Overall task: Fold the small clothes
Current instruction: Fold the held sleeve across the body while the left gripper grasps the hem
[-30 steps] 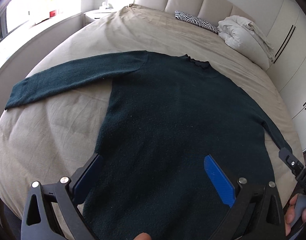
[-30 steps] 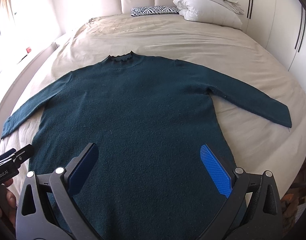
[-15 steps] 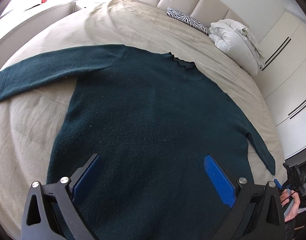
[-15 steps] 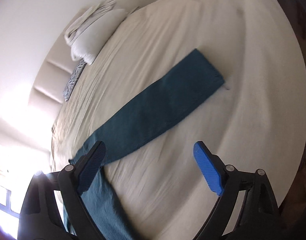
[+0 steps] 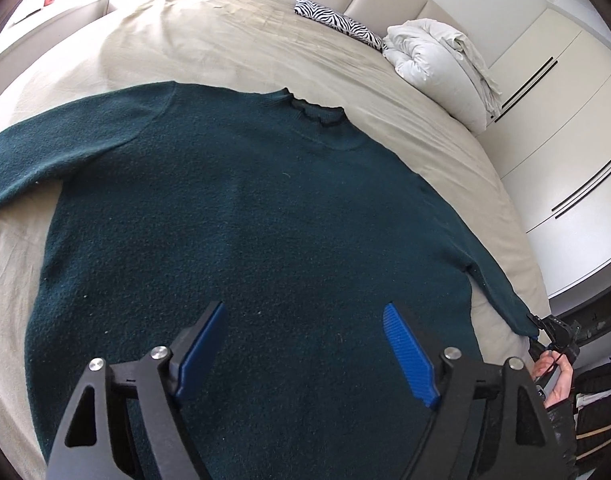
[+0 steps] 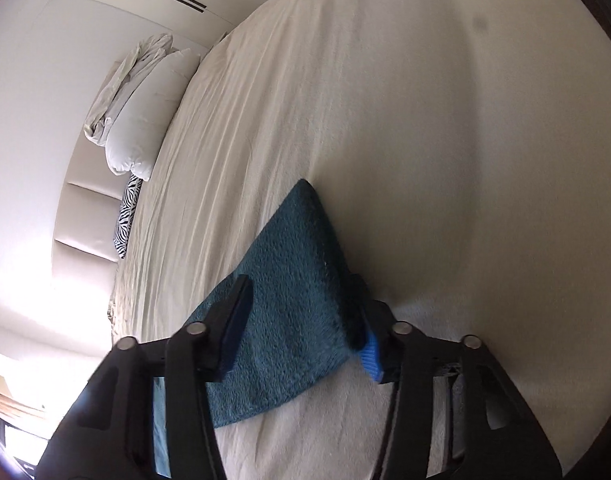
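A dark teal long-sleeved sweater [image 5: 245, 232] lies flat, face up, on the beige bed [image 5: 233, 40], neck toward the headboard. My left gripper [image 5: 301, 344] is open and empty, hovering over the sweater's lower body. My right gripper [image 6: 301, 320] straddles the cuff end of the right sleeve [image 6: 293, 280], one blue pad on each side of the cloth, the jaws still partly apart. In the left wrist view the right gripper [image 5: 545, 332] shows at that sleeve's tip by the bed's right edge.
A folded white duvet [image 5: 437, 64] and a zebra-print pillow [image 5: 337, 20] lie at the headboard. White wardrobe doors [image 5: 565, 120] stand to the right of the bed. The sweater's left sleeve [image 5: 45, 160] stretches out to the left.
My right gripper swung away from the sweater's hem to the right sleeve's cuff, came down over it and narrowed its jaws. My left gripper shifted right over the sweater's body and stayed open.
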Available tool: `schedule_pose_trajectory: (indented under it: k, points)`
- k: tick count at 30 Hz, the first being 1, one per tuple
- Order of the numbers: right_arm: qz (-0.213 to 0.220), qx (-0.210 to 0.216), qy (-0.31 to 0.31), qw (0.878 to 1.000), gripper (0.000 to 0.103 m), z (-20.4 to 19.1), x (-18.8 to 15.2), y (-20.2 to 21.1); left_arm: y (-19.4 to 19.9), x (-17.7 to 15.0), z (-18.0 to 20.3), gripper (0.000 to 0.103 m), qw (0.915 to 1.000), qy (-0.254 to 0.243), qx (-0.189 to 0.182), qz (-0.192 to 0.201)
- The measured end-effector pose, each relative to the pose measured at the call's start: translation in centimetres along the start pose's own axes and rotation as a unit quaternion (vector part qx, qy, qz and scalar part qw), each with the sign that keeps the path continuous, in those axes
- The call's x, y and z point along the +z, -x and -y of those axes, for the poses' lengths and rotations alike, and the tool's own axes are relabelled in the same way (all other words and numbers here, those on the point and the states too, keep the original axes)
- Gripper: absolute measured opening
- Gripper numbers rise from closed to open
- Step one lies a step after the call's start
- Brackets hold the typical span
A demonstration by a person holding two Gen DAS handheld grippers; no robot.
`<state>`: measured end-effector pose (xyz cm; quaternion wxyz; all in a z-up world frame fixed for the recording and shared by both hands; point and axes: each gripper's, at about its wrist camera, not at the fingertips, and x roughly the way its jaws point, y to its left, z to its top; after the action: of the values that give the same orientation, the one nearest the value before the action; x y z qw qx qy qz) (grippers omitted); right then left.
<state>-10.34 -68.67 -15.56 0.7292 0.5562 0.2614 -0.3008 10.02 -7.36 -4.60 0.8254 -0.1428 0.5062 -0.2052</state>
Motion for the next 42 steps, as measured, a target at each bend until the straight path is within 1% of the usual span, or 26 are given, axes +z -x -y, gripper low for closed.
schedule_pose_trajectory:
  k: [1,3,6,8,11,14,16,18,19,20,21,22,24,25,27,29,32,33,34,35,37,38,39,40,41,42]
  points:
    - [-0.004,-0.005,0.012,1.000,0.016,-1.2,0.1,-0.4,-0.2,0.1,0.0,0.072,1.0000,-0.001,-0.004,-0.002]
    - [-0.001,-0.009,0.048,0.999,0.009,-3.9,-0.1,-0.6,-0.5,0.2,0.0,0.067,0.9999,-0.001,-0.012,-0.003]
    - [-0.005,0.016,0.122,0.992,0.009,-10.1,-2.4,-0.4,-0.5,0.4,-0.3,0.063,0.9996,0.004,-0.028,-0.003]
    - [-0.025,0.044,0.175,0.983,0.009,-14.9,-5.0,-1.0,-0.5,0.6,-0.5,0.063,0.9991,0.010,-0.041,-0.001]
    - [-0.067,0.101,0.243,0.962,0.009,-21.9,-10.8,-2.1,-0.5,0.7,-0.9,0.063,0.9981,0.018,-0.058,-0.001]
    - [-0.119,0.136,0.298,0.937,0.009,-27.7,-18.2,-4.0,-0.8,0.7,-1.6,0.063,0.9958,0.034,-0.085,-0.009]
    - [-0.149,0.141,0.333,0.920,0.009,-30.0,-23.1,-5.5,-1.1,0.6,-2.1,0.063,0.9943,0.043,-0.096,-0.013]
    - [-0.173,0.133,0.355,0.909,0.009,-31.1,-27.6,-7.1,-1.5,0.4,-2.5,0.064,0.9923,0.051,-0.110,-0.022]
    - [-0.193,0.135,0.358,0.903,0.010,-31.4,-29.3,-8.0,-1.8,0.3,-2.7,0.067,0.9908,0.059,-0.118,-0.028]
    - [-0.212,0.140,0.359,0.898,0.013,-31.4,-30.5,-8.9,-2.2,0.3,-2.9,0.069,0.9894,0.066,-0.125,-0.032]
    - [-0.225,0.146,0.358,0.894,0.021,-30.9,-31.7,-9.3,-2.5,0.3,-3.1,0.074,0.9878,0.075,-0.131,-0.037]
    - [-0.231,0.150,0.353,0.894,0.026,-30.1,-32.6,-9.2,-2.8,0.2,-3.1,0.078,0.9865,0.081,-0.137,-0.040]
    - [-0.218,0.152,0.340,0.902,0.058,-28.0,-34.2,-7.9,-3.5,0.3,-2.8,0.081,0.9840,0.087,-0.148,-0.046]
    - [-0.208,0.152,0.333,0.907,0.062,-27.6,-33.8,-7.6,-3.9,0.3,-2.6,0.082,0.9825,0.092,-0.154,-0.050]
    - [-0.195,0.150,0.314,0.917,0.064,-25.6,-33.3,-6.5,-4.8,0.5,-2.1,0.083,0.9786,0.102,-0.170,-0.056]
    - [-0.198,0.149,0.289,0.925,0.064,-23.4,-32.8,-5.4,-6.2,0.6,-1.5,0.084,0.9760,0.106,-0.178,-0.069]
    - [-0.203,0.154,0.239,0.937,0.064,-20.0,-31.4,-4.4,-7.8,0.8,0.1,0.084,0.9754,0.106,-0.174,-0.084]
    - [-0.208,0.162,0.220,0.939,0.064,-19.1,-30.9,-4.4,-8.3,1.1,0.7,0.083,0.9766,0.100,-0.170,-0.085]
    - [-0.211,0.169,0.202,0.941,0.064,-18.4,-30.3,-4.5,-8.8,1.2,1.3,0.080,0.9786,0.093,-0.162,-0.085]
    - [-0.211,0.173,0.188,0.943,0.064,-17.8,-29.7,-4.5,-9.2,1.4,1.9,0.076,0.9801,0.089,-0.155,-0.086]
    - [-0.212,0.176,0.174,0.945,0.064,-17.1,-28.8,-4.8,-10.2,1.8,3.0,0.060,0.9819,0.080,-0.144,-0.094]
    - [-0.214,0.178,0.170,0.945,0.064,-16.8,-28.6,-5.0,-10.5,2.0,3.3,0.055,0.9836,0.075,-0.135,-0.094]
    - [-0.216,0.180,0.165,0.945,0.064,-16.3,-28.3,-4.8,-10.6,2.1,3.7,0.044,0.9852,0.067,-0.125,-0.096]
    - [-0.219,0.182,0.158,0.945,0.064,-16.0,-28.2,-5.0,-10.9,2.4,4.1,0.030,0.9862,0.060,-0.118,-0.099]
    - [-0.223,0.184,0.151,0.945,0.064,-15.8,-28.1,-5.2,-11.3,2.6,4.3,0.023,0.9865,0.055,-0.114,-0.103]
    - [-0.225,0.186,0.144,0.946,0.064,-15.4,-27.9,-5.3,-11.3,2.9,4.4,0.008,0.9871,0.050,-0.112,-0.103]
